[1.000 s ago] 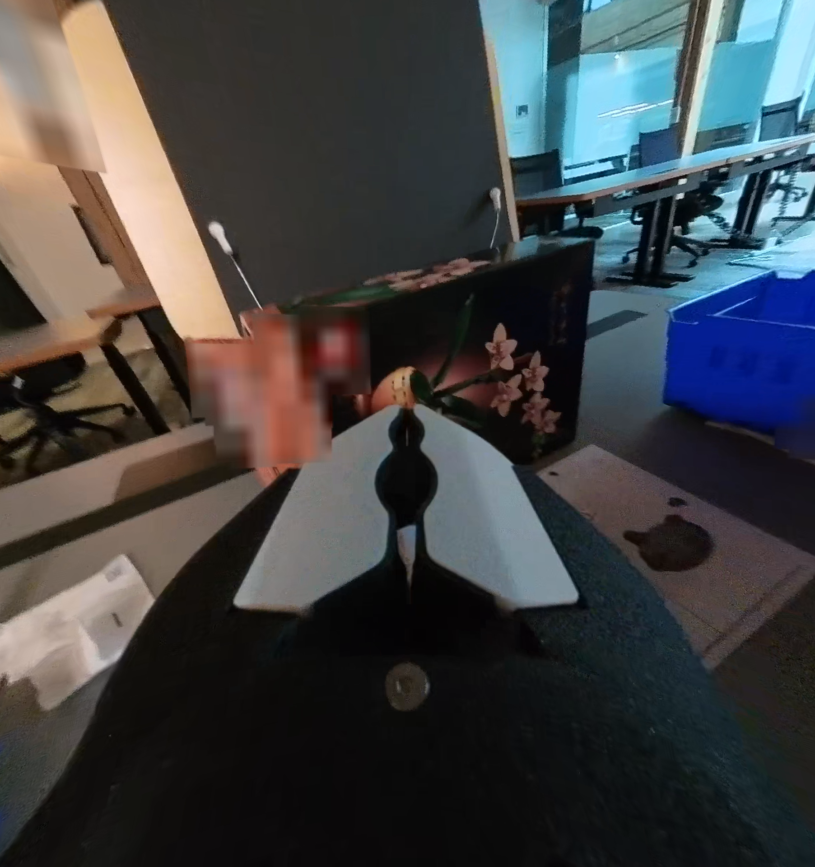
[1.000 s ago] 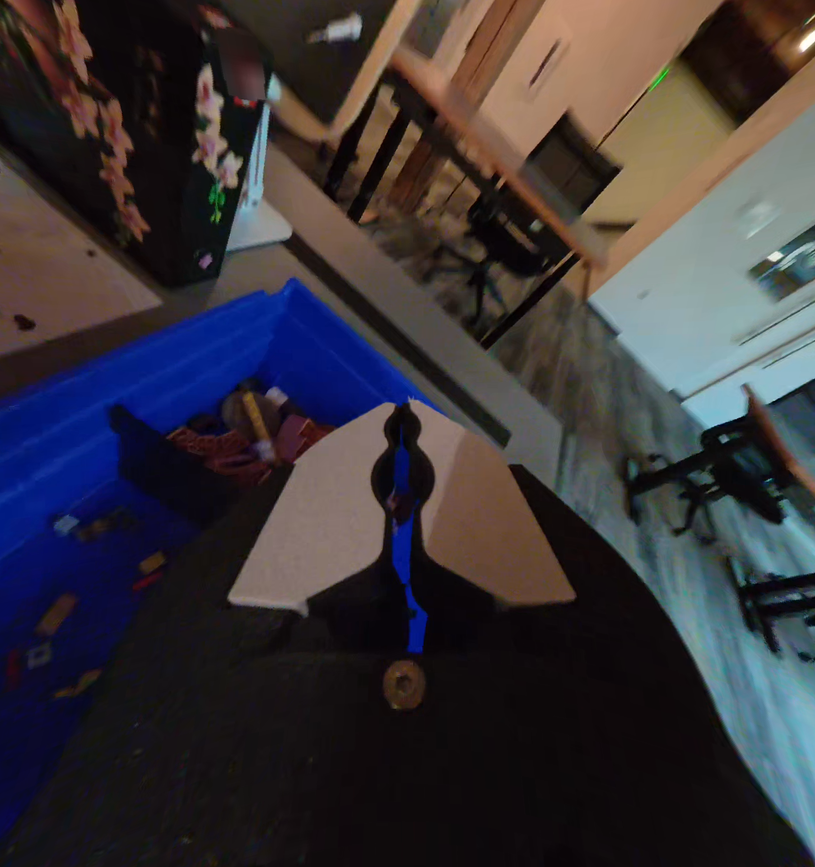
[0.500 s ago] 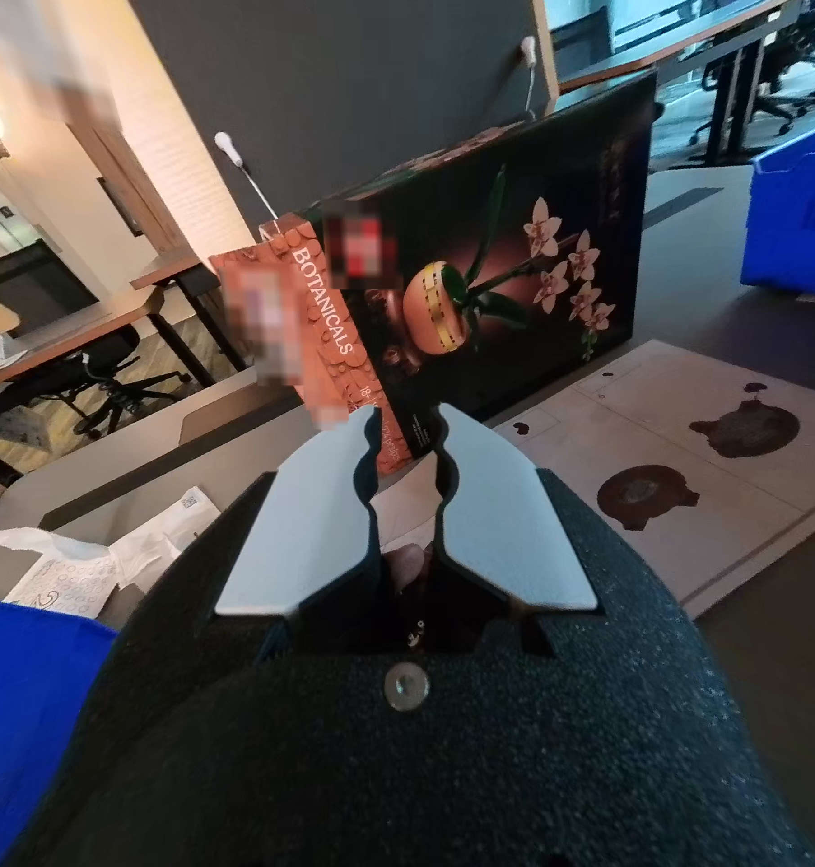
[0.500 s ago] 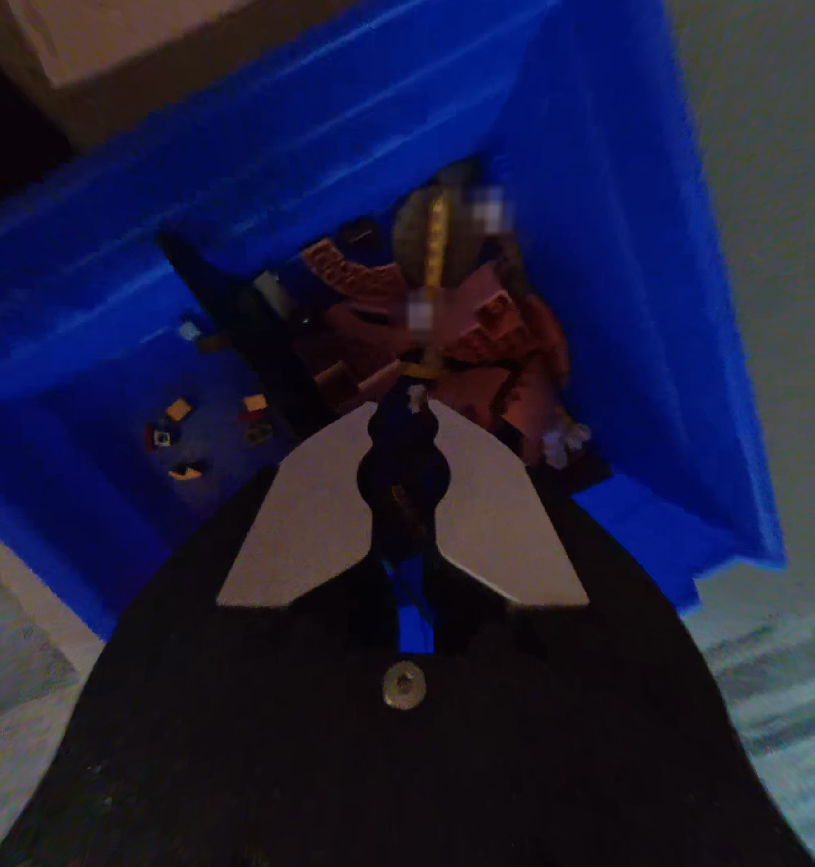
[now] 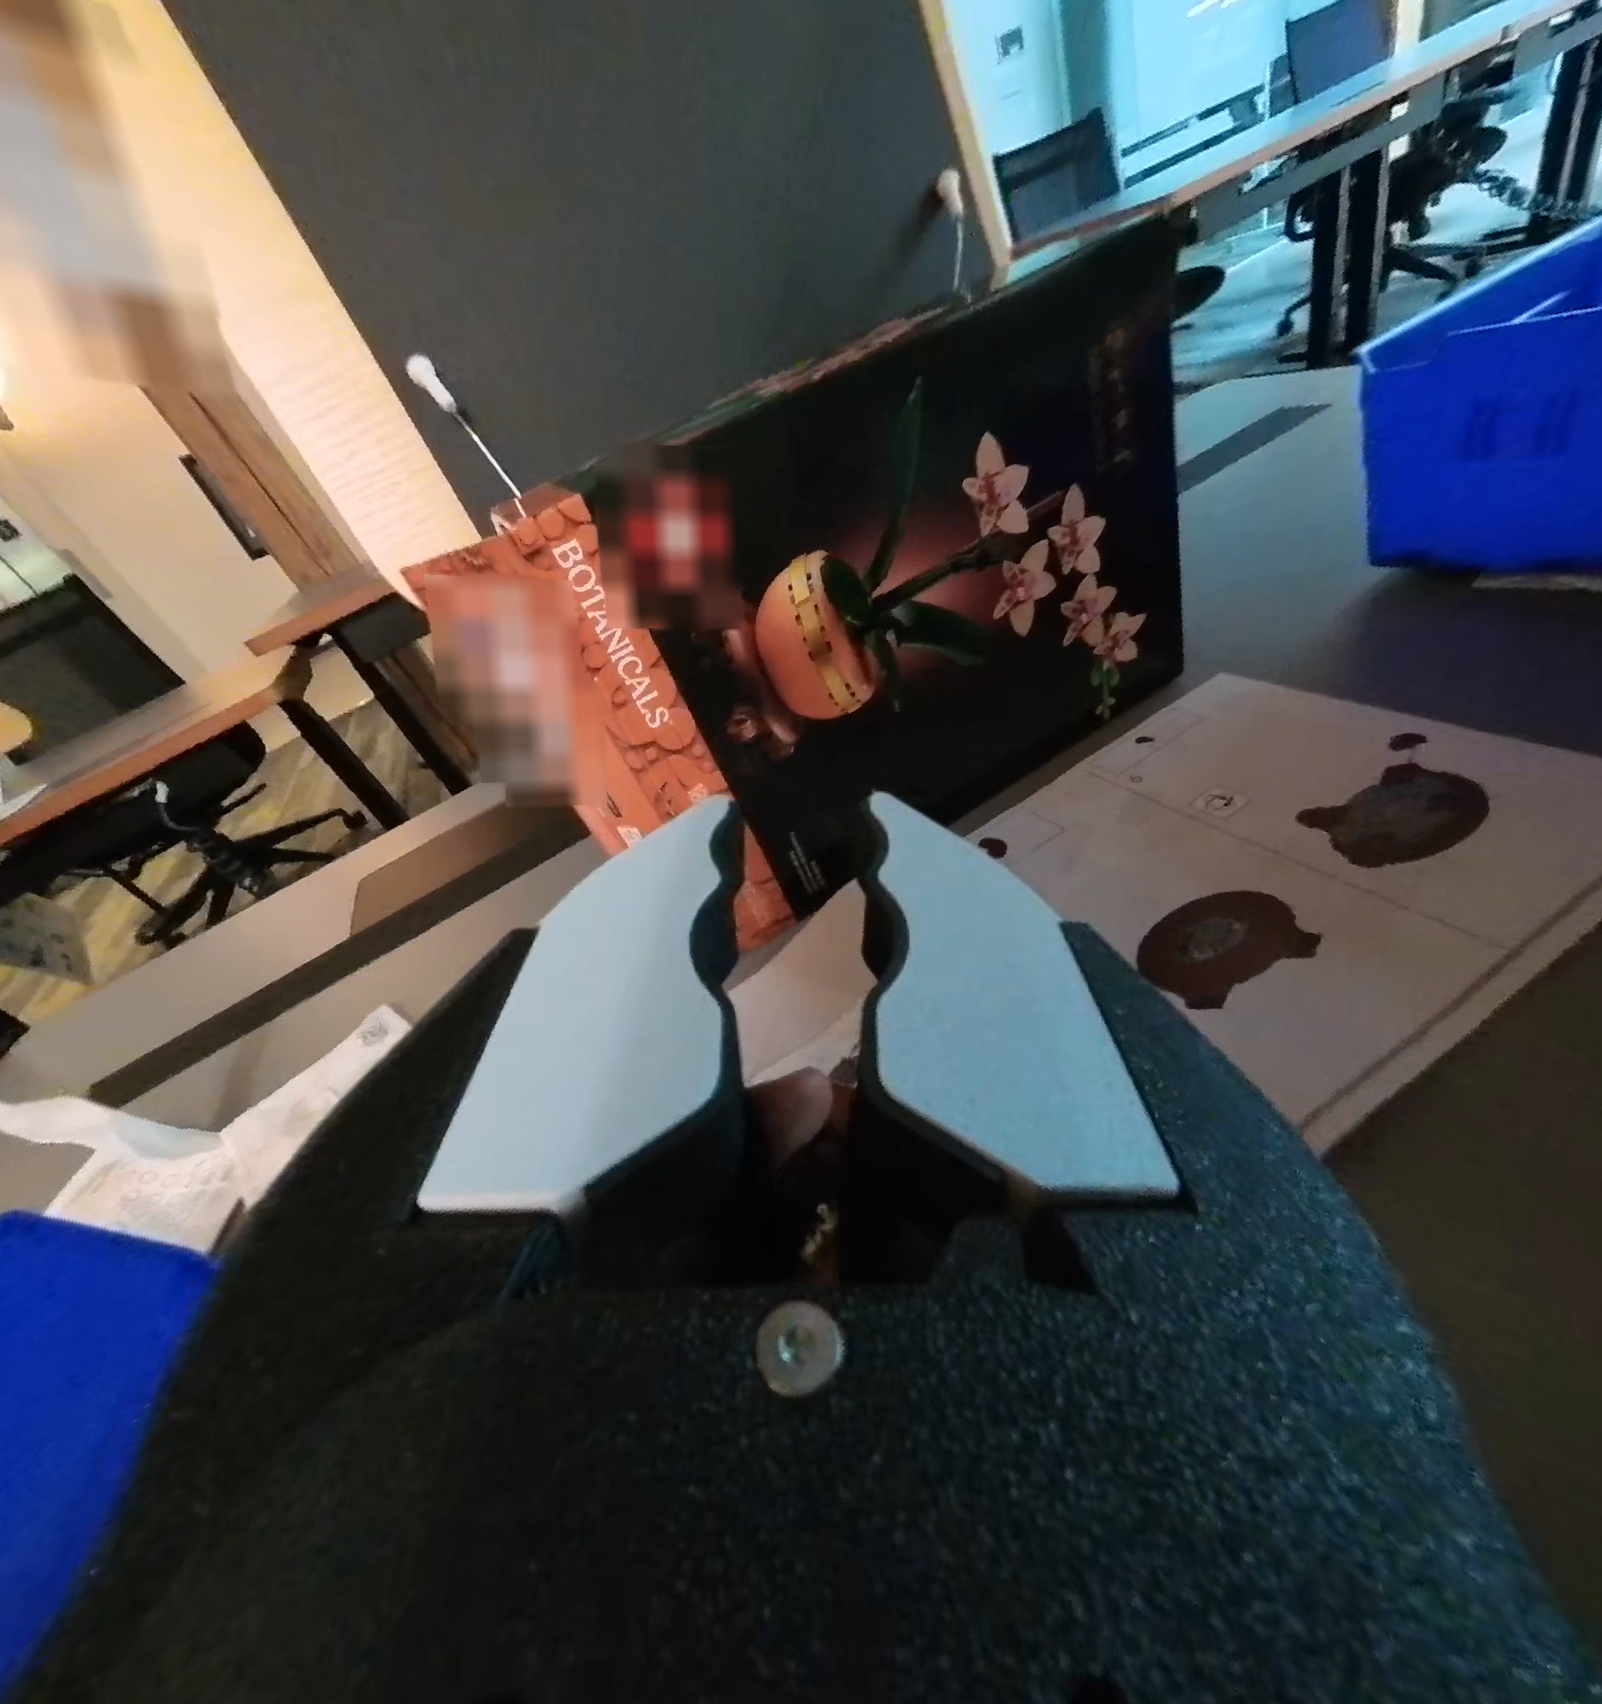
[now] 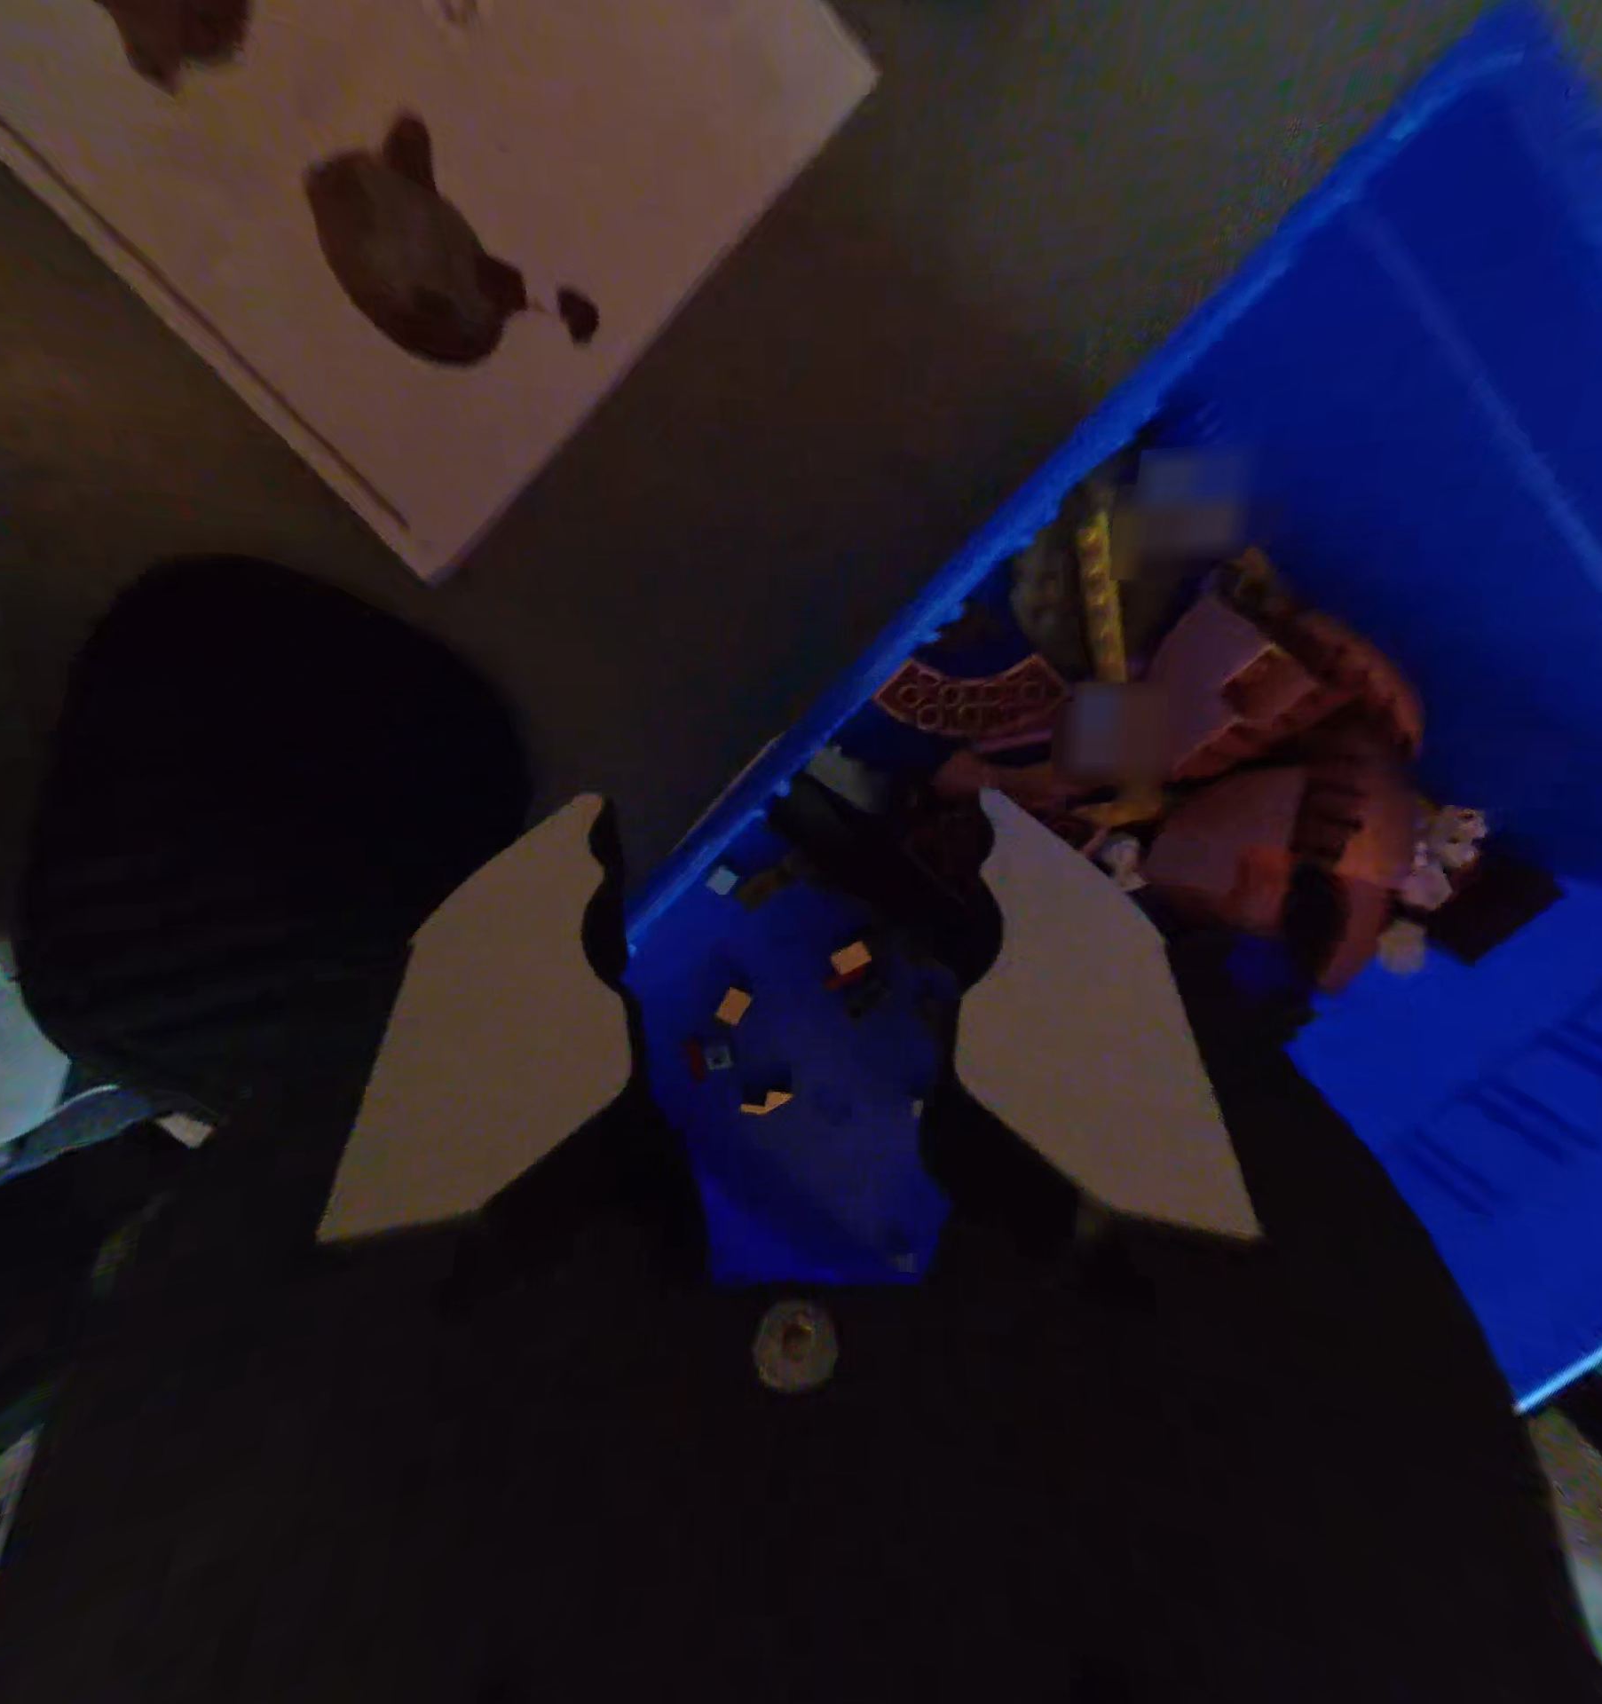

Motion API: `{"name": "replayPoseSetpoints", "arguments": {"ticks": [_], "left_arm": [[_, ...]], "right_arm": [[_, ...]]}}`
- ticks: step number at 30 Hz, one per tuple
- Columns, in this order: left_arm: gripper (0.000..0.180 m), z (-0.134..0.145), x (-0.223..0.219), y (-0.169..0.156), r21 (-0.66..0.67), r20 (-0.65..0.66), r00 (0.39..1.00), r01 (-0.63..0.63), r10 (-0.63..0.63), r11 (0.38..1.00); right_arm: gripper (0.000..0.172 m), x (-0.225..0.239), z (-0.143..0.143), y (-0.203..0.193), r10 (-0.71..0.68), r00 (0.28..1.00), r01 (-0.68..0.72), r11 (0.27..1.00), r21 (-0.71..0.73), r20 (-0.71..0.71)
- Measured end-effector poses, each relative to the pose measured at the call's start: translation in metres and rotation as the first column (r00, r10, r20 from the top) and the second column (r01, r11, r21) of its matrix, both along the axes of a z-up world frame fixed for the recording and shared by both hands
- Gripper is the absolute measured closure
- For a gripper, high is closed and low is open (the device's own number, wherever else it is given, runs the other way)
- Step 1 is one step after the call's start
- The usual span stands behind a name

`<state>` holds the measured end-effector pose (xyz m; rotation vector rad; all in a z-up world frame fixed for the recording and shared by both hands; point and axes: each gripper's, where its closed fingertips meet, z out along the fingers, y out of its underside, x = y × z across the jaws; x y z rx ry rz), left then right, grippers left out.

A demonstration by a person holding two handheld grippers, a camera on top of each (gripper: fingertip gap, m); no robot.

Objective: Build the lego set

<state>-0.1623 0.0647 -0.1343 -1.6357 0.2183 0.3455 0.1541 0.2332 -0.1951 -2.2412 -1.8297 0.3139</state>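
In the left wrist view my left gripper (image 5: pixel 801 811) is open by a narrow gap with nothing between its tips. It points at a dark box with an orchid picture (image 5: pixel 963 572), which stands upright just beyond it. A small brownish shape shows low between the fingers; I cannot tell what it is. In the right wrist view my right gripper (image 6: pixel 789 802) is wide open and empty. It hangs over a blue bin (image 6: pixel 1424 350). The bin holds a heap of brown and terracotta brick pieces (image 6: pixel 1239 738) ahead and to the right. Small loose pieces (image 6: pixel 760 1014) lie on the bin floor under the gap.
A printed sheet with dark brown shapes (image 5: pixel 1286 876) lies flat on the grey table right of the box; it also shows in the right wrist view (image 6: pixel 363 230). A blue bin (image 5: pixel 1516 415) stands at the far right. A crumpled white bag (image 5: pixel 179 1171) and a blue edge (image 5: pixel 59 1337) lie left. A dark rounded shape (image 6: pixel 253 784) sits left of the right gripper. The tips of one gripper are about 35 cm away from the tips of the other.
Both grippers were shut a second ago and have opened, the right one wide. The right gripper swung down over the blue bin. The left gripper moved closer to the box.
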Motion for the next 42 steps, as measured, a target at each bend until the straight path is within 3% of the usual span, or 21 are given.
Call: {"name": "replayPoseSetpoints", "arguments": {"ticks": [2, 8, 13, 19, 24, 26, 29, 31, 33, 35, 37, 39, 40, 41, 42], "left_arm": [[0.157, 0.004, 0.003, -0.008, 0.011, -0.036, 0.999, 0.011, -0.011, 1.0], [0.157, 0.007, -0.003, -0.041, 0.025, -0.048, 0.999, -0.004, 0.005, 1.0], [0.157, -0.005, -0.002, -0.06, 0.007, 0.014, 1.0, -0.004, 0.004, 1.0], [0.156, -0.059, 0.027, -0.059, -0.269, 0.201, 0.979, 0.087, -0.033, 0.959], [0.15, -0.081, 0.029, -0.061, -0.417, 0.24, 0.971, 0.086, 0.019, 0.905], [0.149, -0.084, 0.025, -0.062, -0.429, 0.287, 0.957, 0.096, 0.034, 0.898], [0.147, -0.094, 0.021, -0.062, -0.457, 0.35, 0.935, 0.119, 0.055, 0.881], [0.145, -0.1, 0.022, -0.061, -0.489, 0.358, 0.932, 0.133, 0.06, 0.862], [0.145, -0.109, 0.023, -0.06, -0.536, 0.326, 0.942, 0.121, 0.073, 0.835], [0.144, -0.114, 0.026, -0.06, -0.57, 0.266, 0.962, 0.104, 0.063, 0.815], [0.15, -0.114, 0.029, -0.06, -0.576, 0.193, 0.98, 0.079, 0.041, 0.814], [0.151, -0.107, 0.04, -0.055, -0.58, 0.158, 0.987, 0.069, 0.029, 0.812], [0.152, -0.099, 0.054, -0.047, -0.567, 0.212, 0.977, 0.107, 0.02, 0.817], [0.153, -0.091, 0.073, -0.037, -0.539, 0.302, 0.953, 0.173, -0.002, 0.824], [0.153, -0.082, 0.096, -0.026, -0.494, 0.394, 0.918, 0.256, -0.048, 0.831]], "right_arm": [[0.14, -0.006, -0.006, -0.017, 0.016, 1.0, -0.016, 0.999, -0.035, 0.002], [0.151, 0.009, -0.007, -0.024, -0.02, 0.997, 0.016, 0.998, 0.058, 0.069], [0.156, 0.02, -0.008, -0.052, -0.06, 0.998, 0.06, 0.998, 0.0, 0.017], [0.156, 0.018, -0.007, -0.082, -0.078, 0.993, 0.074, 0.996, -0.055, -0.088], [0.155, 0.013, 0.0, -0.09, -0.025, 0.98, 0.021, 1.0, -0.022, -0.198], [0.147, -0.01, 0.026, -0.088, -0.029, 0.906, 0.047, 0.998, 0.034, -0.423], [0.13, -0.048, 0.084, -0.1, 0.026, 0.671, 0.084, 0.99, 0.111, -0.741], [0.099, -0.071, 0.106, -0.112, 0.101, 0.52, 0.124, 0.974, 0.192, -0.848], [0.064, -0.096, 0.098, -0.123, 0.138, 0.46, 0.138, 0.965, 0.224, -0.877], [0.061, -0.118, 0.064, -0.131, 0.099, 0.506, 0.097, 0.981, 0.17, -0.857], [0.093, -0.127, 0.034, -0.122, -0.01, 0.546, 0.17, 0.98, 0.1, -0.837], [0.131, -0.132, 0.025, -0.113, -0.067, 0.495, 0.218, 0.975, 0.049, -0.866], [0.155, -0.134, 0.027, -0.113, -0.063, 0.461, 0.197, 0.98, 0.033, -0.885], [0.167, -0.136, 0.027, -0.113, -0.054, 0.453, 0.181, 0.983, 0.032, -0.89], [0.169, -0.136, 0.023, -0.11, -0.047, 0.476, 0.189, 0.981, 0.05, -0.878]]}}
